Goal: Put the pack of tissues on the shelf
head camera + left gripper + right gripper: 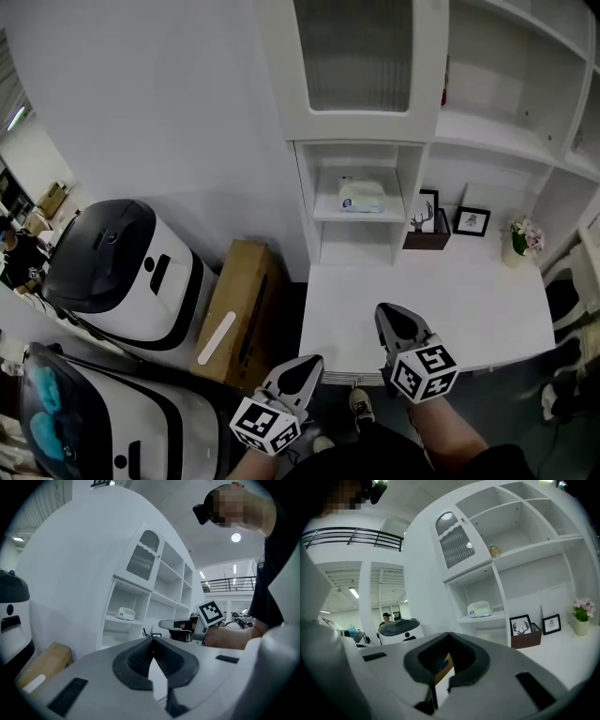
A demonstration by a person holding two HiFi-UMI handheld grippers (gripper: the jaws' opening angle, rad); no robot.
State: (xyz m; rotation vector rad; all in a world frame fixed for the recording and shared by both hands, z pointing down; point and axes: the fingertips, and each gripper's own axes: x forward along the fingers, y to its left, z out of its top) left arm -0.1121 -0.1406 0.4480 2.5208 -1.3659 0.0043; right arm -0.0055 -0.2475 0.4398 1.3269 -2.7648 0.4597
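The pack of tissues [362,195] is a pale, soft packet. It lies on the small shelf [328,212] inside the white cabinet's lower cubby, and it also shows in the left gripper view [125,614] and the right gripper view [479,609]. Both grippers are held low and well short of it, at the near edge of the white desk [469,309]. My left gripper [302,367] is shut with nothing in it, its jaws meeting at the tip [152,639]. My right gripper [394,319] is also shut and empty [449,634].
A brown box with a deer picture [427,230], a small framed picture [472,221] and a flower vase [520,242] stand at the desk's back. Left of the desk are a cardboard box [239,309] and two white-and-black robots [122,272]. A glass-door cabinet [356,56] hangs above.
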